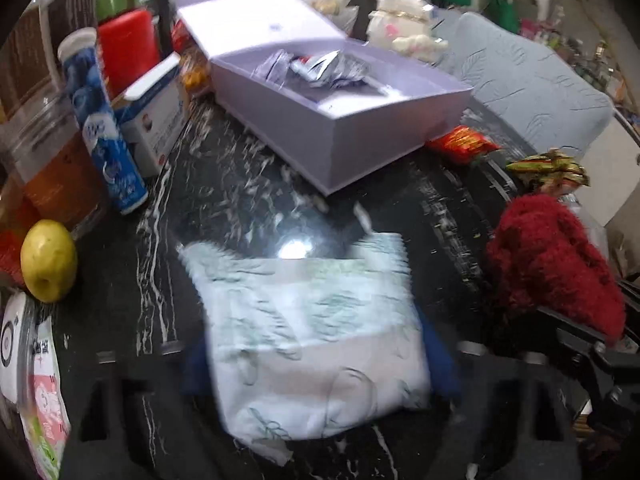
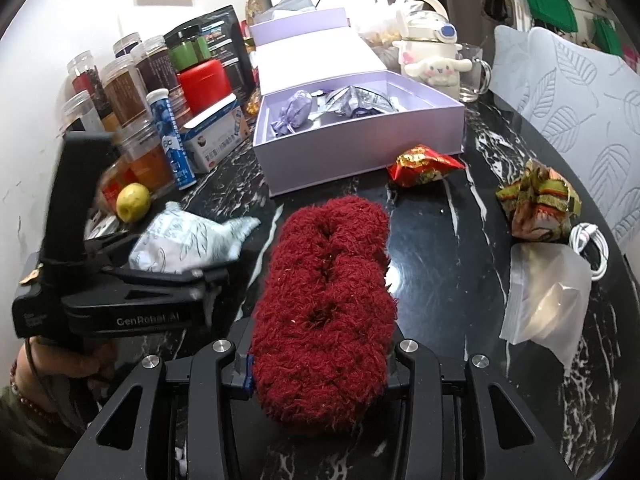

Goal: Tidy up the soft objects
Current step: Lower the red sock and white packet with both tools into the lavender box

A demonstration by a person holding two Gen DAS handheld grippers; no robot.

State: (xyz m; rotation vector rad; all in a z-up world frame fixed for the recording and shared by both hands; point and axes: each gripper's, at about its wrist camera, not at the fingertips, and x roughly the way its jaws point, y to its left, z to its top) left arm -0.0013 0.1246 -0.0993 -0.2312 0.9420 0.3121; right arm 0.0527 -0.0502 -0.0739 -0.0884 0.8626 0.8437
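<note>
The right claw (image 2: 320,364) clamps the red fuzzy bundle (image 2: 324,300) over the counter (image 2: 440,260), the left claw (image 1: 316,364) grips a pale printed pouch (image 1: 312,340) (only the right view shows the purple box's (image 2: 352,148) wrapped sweet (image 2: 298,110)).

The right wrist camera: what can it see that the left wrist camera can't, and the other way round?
Only the right wrist view shows the white cable, the frosted zip bag and the person's hand holding the left gripper.

Only the left wrist view shows the pink-and-green packet at the table's near edge.

Both show the lilac box, the yellow fruit, the red fluffy item in the right gripper, and the pale printed pouch.
</note>
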